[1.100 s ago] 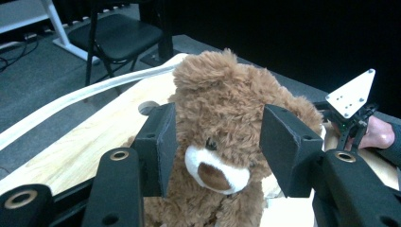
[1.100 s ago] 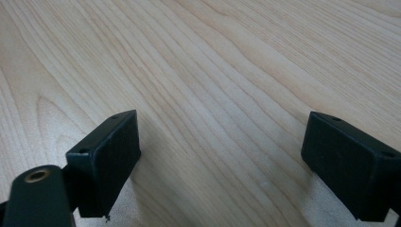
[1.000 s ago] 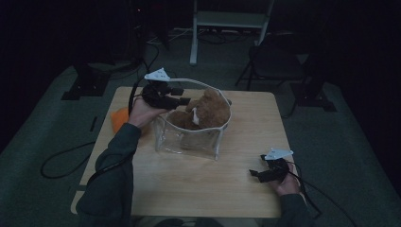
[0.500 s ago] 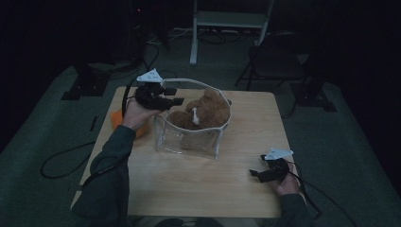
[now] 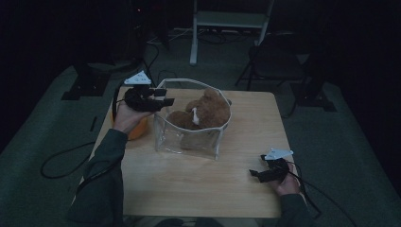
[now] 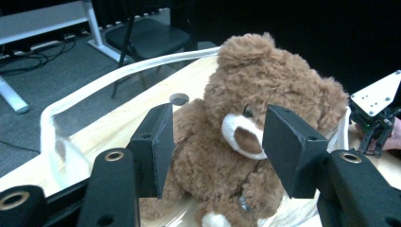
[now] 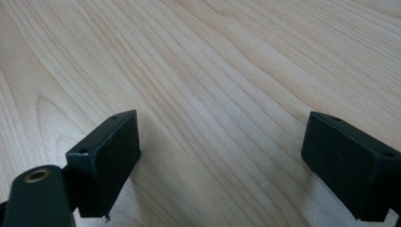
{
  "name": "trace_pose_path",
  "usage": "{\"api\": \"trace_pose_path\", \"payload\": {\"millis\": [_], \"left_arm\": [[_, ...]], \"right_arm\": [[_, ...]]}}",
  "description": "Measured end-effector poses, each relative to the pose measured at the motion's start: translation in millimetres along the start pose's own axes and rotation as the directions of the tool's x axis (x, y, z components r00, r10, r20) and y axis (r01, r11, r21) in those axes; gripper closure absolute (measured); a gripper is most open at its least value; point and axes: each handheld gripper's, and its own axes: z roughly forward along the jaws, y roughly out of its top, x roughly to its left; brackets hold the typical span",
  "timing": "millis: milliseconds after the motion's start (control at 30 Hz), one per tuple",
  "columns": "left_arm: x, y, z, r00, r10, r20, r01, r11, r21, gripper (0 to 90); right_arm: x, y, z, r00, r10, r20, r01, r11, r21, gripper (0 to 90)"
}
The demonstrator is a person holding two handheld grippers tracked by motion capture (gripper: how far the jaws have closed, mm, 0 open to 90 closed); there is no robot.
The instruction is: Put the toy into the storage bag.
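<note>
While the table sits bare in front of us, the action is all at its far left, where the clear bag stands open with the bear inside. The left gripper has drifted away from the bear since a second ago, sliding out past the bag's white rim; we read that as a release done, or a backing off to line up a fresh grab. Its jaws stand partly open with nothing between them, and in the left gripper view the bear sits beyond the pads, apart from them. The bear sits roughly upright, long axis running bottom to top, head above the rim, and its face is turned to the bag's left side, where our left gripper is. At the near right corner, the right gripper rests low on the wood, jaws wide and empty, pads just over the grain.
</note>
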Motion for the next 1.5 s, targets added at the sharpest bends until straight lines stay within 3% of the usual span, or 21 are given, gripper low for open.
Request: {"api": "trace_pose_path", "payload": {"millis": [367, 900, 1500], "left_arm": [[8.3, -14.2, -16.9, 0.9994, -0.017, -0.031, 0.017, 0.9998, -0.007, 42.4], [24.9, -39.1, -40.6, 0.9933, -0.071, -0.091, 0.07, 0.9975, -0.015, 39.7], [41.8, -73.6, -48.9, 0.9776, -0.14, -0.157, 0.141, 0.99, -0.006, 38.0]], "right_arm": [[0.2, 0.0, 0.0, 1.0, 0.003, 0.0, -0.003, 1.0, 0.001, 11.6], [0.3, 0.0, 0.0, 1.0, 0.003, 0.001, -0.003, 1.0, 0.001, 11.6], [0.4, 0.0, 0.0, 1.0, 0.005, 0.001, -0.005, 1.0, 0.001, 11.6]]}}
